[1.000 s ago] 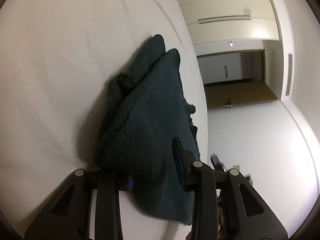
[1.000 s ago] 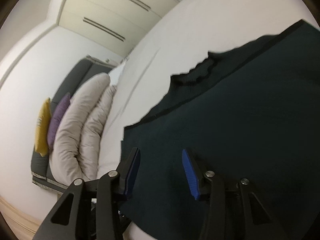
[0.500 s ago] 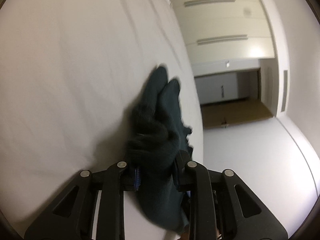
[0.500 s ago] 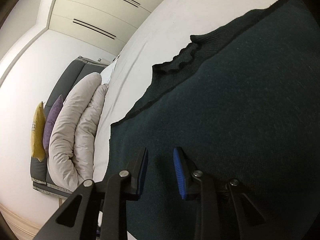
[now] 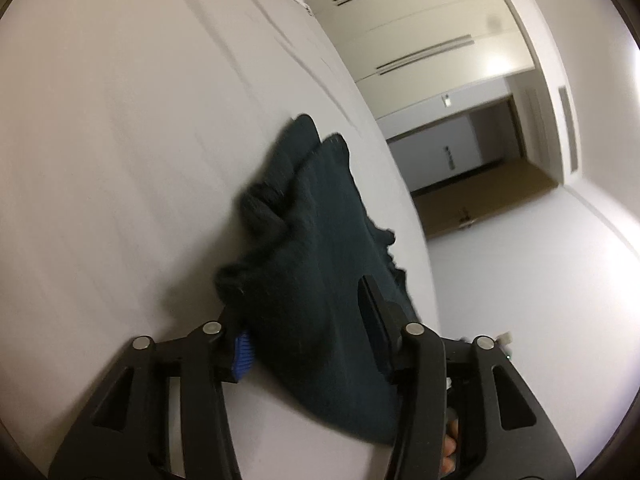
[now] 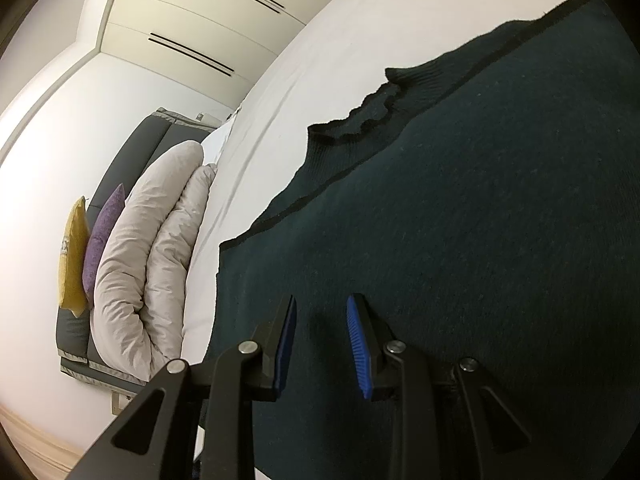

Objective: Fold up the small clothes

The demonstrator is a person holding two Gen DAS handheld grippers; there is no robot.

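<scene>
Left and right wrist views. The sweater (image 6: 460, 208), a dark green knit, lay on the bed (image 5: 120, 140), spread flat near the bed's edge in the right view and bunched into a ridge toward that edge in the left view. We judged it soft, limp and light, with a fuzzy surface unlikely to slip between rubber pads; it should drape and sag wherever it was unsupported. The ribbed collar (image 6: 360, 120) and the dark-trimmed hem looked the firmest places to take hold, and we judged a pinch at a hem corner or shoulder best for carrying a fold across.

The left gripper (image 5: 308, 328) had its jaws wide apart, straddling the bunched cloth without clamping it. The right gripper (image 6: 320, 340) hovered over the flat panel with its jaws partly apart; whether the tips touched the knit we could not tell.

The bed was covered by a smooth white sheet, yielding underfoot of the cloth by our estimate. A rolled duvet (image 6: 152, 248) and two cushions (image 6: 86, 248) lay at the bed's far end; wardrobes (image 6: 192, 32) and a doorway (image 5: 472, 160) stood beyond.
</scene>
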